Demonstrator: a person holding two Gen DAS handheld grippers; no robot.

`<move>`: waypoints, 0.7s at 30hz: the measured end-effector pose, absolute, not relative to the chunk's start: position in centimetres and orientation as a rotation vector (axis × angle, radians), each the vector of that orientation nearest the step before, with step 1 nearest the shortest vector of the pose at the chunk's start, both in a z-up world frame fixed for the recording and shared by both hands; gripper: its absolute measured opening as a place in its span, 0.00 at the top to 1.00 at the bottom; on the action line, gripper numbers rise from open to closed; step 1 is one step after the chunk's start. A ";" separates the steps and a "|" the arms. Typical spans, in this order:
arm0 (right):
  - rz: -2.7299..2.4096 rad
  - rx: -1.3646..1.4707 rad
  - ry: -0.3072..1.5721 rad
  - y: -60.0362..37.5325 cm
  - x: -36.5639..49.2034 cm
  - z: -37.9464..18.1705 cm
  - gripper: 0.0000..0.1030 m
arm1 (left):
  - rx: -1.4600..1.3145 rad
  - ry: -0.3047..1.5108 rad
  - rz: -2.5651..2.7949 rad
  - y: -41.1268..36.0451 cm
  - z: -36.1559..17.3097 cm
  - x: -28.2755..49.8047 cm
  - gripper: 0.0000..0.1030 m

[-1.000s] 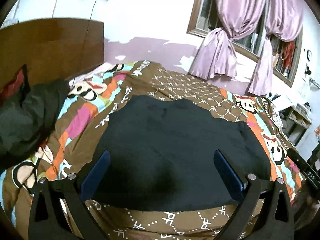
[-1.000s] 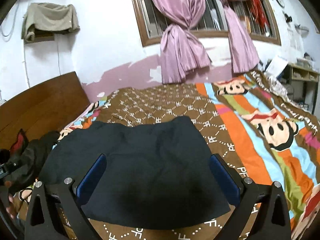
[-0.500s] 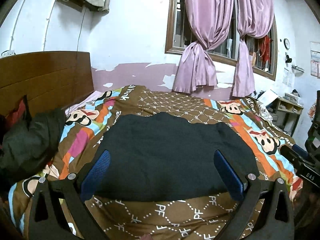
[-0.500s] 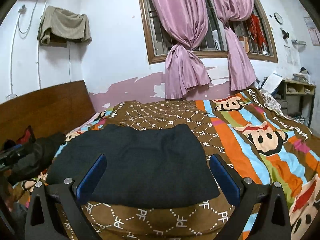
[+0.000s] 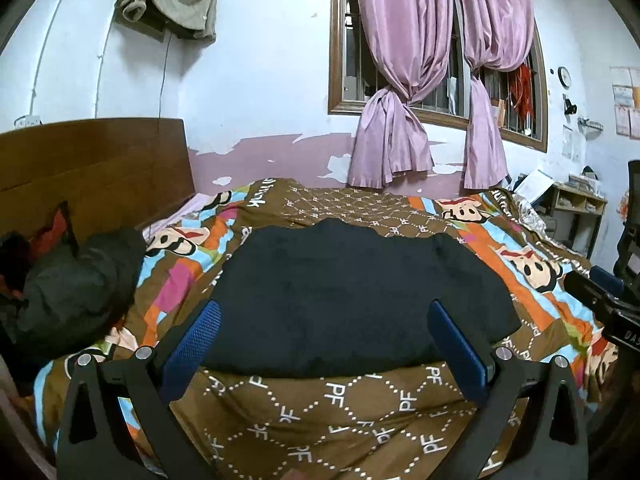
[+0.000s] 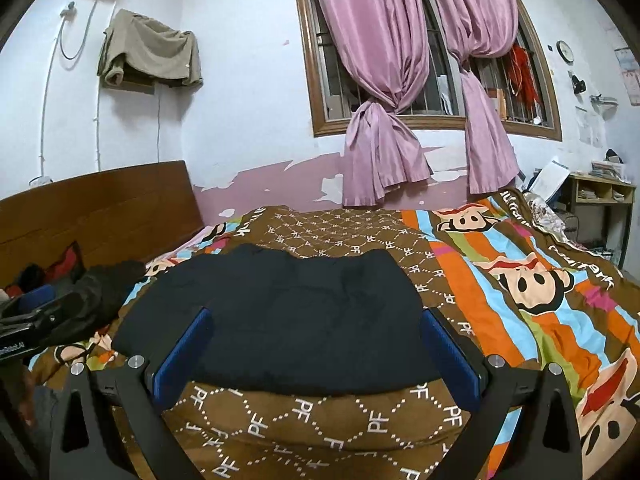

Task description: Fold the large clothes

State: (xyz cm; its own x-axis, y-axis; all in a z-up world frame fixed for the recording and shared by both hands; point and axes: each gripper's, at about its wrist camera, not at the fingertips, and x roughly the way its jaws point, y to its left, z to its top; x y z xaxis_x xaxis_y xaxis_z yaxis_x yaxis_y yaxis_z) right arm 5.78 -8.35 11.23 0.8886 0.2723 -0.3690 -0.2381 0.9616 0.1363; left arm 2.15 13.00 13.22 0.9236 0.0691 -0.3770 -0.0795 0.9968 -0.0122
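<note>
Left gripper point(image 5: 324, 336) hangs above the near edge of the bed point(image 5: 340, 420), blue pads spread wide, nothing between them. Dark heap of clothing point(image 5: 76, 284) sits at the bed's left edge by the headboard point(image 5: 92, 160). Folded black garment point(image 5: 352, 292) lies flat mid-bed, toward the near edge. Right gripper point(image 6: 316, 344) likewise gapes, empty, over the same edge.
</note>
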 end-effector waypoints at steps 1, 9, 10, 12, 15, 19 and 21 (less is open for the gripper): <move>0.271 0.092 0.398 -8.2 5.5 11.1 0.00 | -0.021 0.386 0.079 13.2 13.1 2.0 0.02; 0.278 0.099 0.411 -7.4 4.1 10.0 0.00 | -0.048 0.400 0.083 14.3 11.2 0.7 0.02; 0.279 0.096 0.414 -7.3 4.0 9.9 0.00 | -0.047 0.402 0.086 14.3 11.0 0.6 0.02; 0.285 0.086 0.421 -6.8 3.8 9.6 0.00 | -0.042 0.401 0.093 14.4 10.8 0.4 0.02; 0.297 0.060 0.438 -5.8 3.6 9.0 0.00 | -0.032 0.409 0.100 14.6 10.1 0.1 0.02; 0.314 0.019 0.451 -4.6 3.4 8.0 0.00 | -0.024 0.399 0.144 15.1 9.0 -0.6 0.02; 0.322 -0.009 0.454 -3.8 3.5 7.5 0.00 | -0.027 0.388 0.160 15.5 8.4 -1.0 0.02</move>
State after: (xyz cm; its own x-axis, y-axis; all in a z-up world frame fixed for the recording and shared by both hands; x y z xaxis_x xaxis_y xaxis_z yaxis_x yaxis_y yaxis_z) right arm 3.45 -3.84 7.50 0.8489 0.3038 -0.4325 -0.3078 0.9494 0.0628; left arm -0.96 15.45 8.44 0.9130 0.1505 -0.3792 -0.1608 0.9870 0.0046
